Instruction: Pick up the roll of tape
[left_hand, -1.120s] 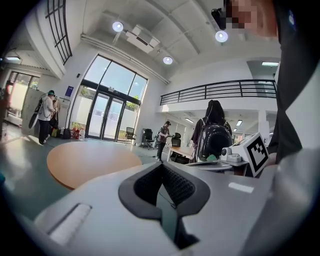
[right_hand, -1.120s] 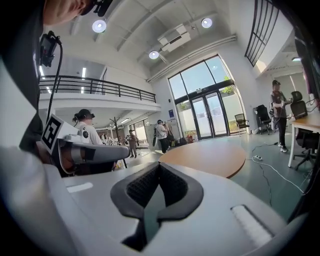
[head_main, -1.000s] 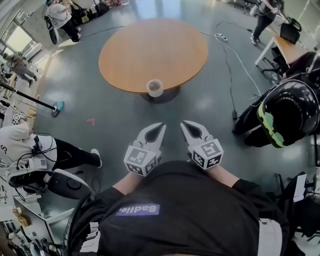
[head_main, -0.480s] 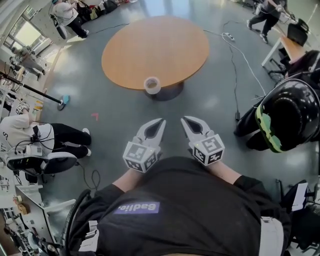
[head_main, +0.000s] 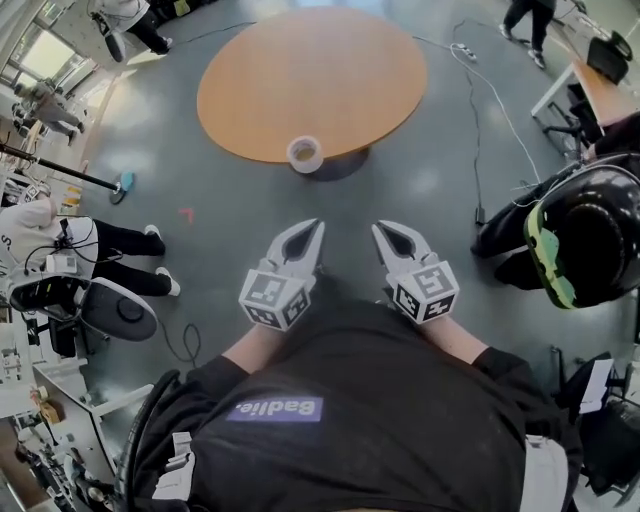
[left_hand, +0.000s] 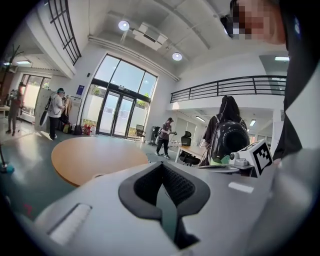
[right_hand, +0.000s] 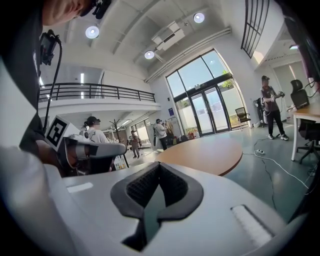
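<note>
The roll of tape (head_main: 305, 153) is whitish and lies flat near the front edge of a round wooden table (head_main: 330, 70), ahead of me in the head view. Both grippers hover over the grey floor, well short of the table. My left gripper (head_main: 315, 226) is shut with nothing in it, and points toward the table. My right gripper (head_main: 380, 228) beside it is also shut and empty. In the left gripper view the closed left gripper (left_hand: 161, 166) faces the table (left_hand: 90, 157). In the right gripper view the right gripper (right_hand: 159, 165) does the same toward the table (right_hand: 210, 152).
A large black pack (head_main: 585, 230) with a green strap stands at the right, with a cable (head_main: 478, 110) running across the floor beside it. A seated person (head_main: 70, 265) and a chair (head_main: 115, 315) are at the left. A desk (head_main: 600, 90) stands far right.
Both grippers have moved forward a little toward the table and stand slightly further apart. Their jaws have stayed shut. The tape roll has not moved on the table.
</note>
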